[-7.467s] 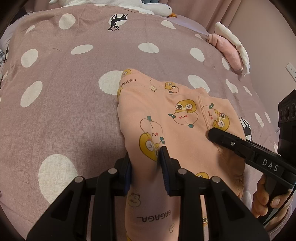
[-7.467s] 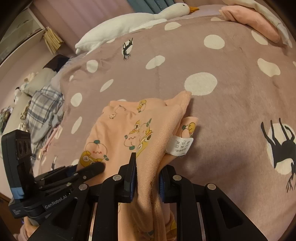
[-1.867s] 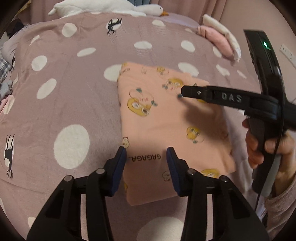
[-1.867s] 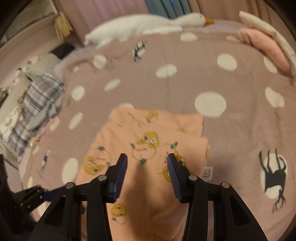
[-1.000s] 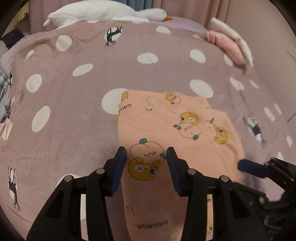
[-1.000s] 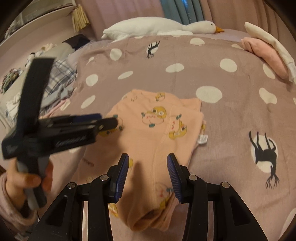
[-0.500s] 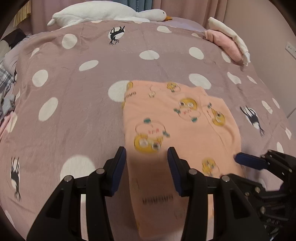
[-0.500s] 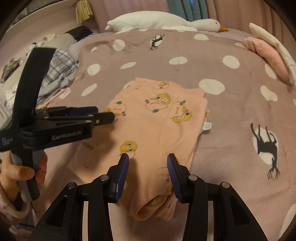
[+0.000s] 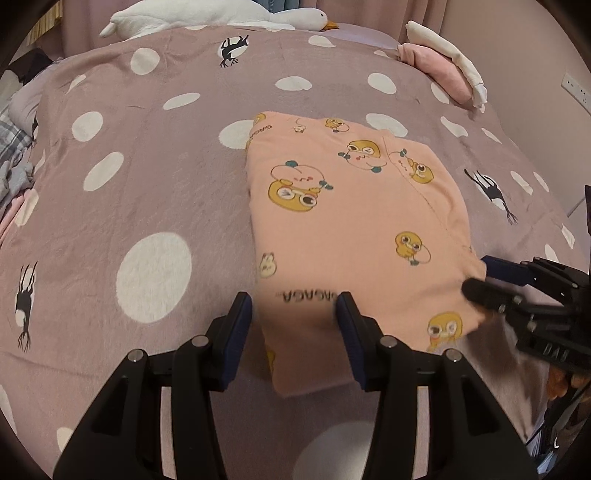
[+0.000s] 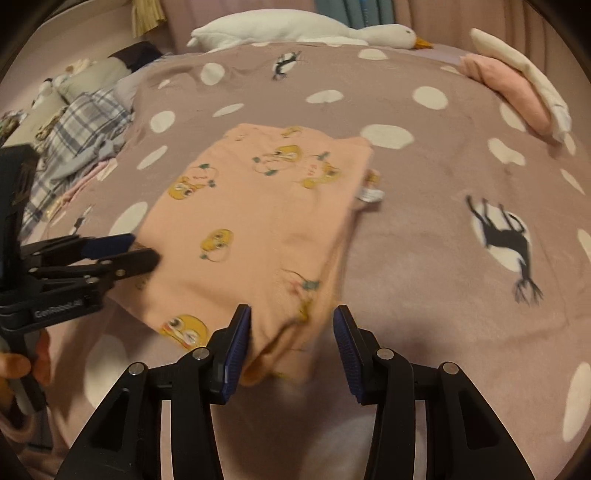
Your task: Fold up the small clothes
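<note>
Garment: peach-pink small piece of clothing with yellow cartoon prints, lying folded into a rough rectangle near the middle of the bedspread (mauve, white dots, a few black animal figures). In the right wrist view the same garment shows stacked layers along its right edge, with a small white label sticking out there.

Left gripper: jaws apart, the pads not pressing on anything. They straddle the near left corner of the garment; the printed lettering lies between the fingers. The jaws have just been opening a little, with cloth in the gap but not pinched. Seen from the right wrist view, the left gripper sits at the garment's left edge, its tips over the cloth; contact cannot be judged. A hand grips its handle at the lower left.

Right gripper: released as well, fingers spread around the near right corner, where the folded layers bunch up (this part is blurred). From the left wrist view, the right gripper has its tips at the garment's near right edge.

Surroundings: white plush goose along the far side of the bed, folded pink and cream laundry at the far right, plaid cloth heaped at the left.
</note>
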`<state>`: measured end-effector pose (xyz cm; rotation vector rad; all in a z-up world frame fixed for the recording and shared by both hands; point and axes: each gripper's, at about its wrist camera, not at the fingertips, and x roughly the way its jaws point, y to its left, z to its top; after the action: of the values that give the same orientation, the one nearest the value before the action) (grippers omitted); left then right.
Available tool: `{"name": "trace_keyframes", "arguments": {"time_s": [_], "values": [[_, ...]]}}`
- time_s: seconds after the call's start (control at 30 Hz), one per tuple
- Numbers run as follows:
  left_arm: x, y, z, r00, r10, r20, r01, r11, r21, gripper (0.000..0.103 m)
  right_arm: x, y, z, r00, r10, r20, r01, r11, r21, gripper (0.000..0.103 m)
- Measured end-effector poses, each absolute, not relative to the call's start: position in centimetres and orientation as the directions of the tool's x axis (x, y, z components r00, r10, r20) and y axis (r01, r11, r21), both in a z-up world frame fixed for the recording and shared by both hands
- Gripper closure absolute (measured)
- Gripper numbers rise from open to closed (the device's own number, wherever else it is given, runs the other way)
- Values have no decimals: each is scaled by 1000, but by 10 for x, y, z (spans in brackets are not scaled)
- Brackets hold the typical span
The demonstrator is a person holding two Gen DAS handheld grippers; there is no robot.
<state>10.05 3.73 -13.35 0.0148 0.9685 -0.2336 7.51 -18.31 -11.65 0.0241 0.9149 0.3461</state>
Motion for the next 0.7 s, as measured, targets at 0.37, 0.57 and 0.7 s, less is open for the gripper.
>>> {"name": "trace_keyframes", "arguments": {"time_s": [0.37,0.57,0.7], "values": [[71,50,-80,634,-181,-752,147,983,-112,18,48,-186,-66,666,264,-698,-251,960,124,55],[57,52,-50,665,-154,-731,108,988,-110,1,33,-175,-41,708,251,-660,-256,962,91,19],[49,51,-41,659,-138,-739,95,990,-100,1,28,-174,-32,694,275,-665,-248,959,138,4]]}}
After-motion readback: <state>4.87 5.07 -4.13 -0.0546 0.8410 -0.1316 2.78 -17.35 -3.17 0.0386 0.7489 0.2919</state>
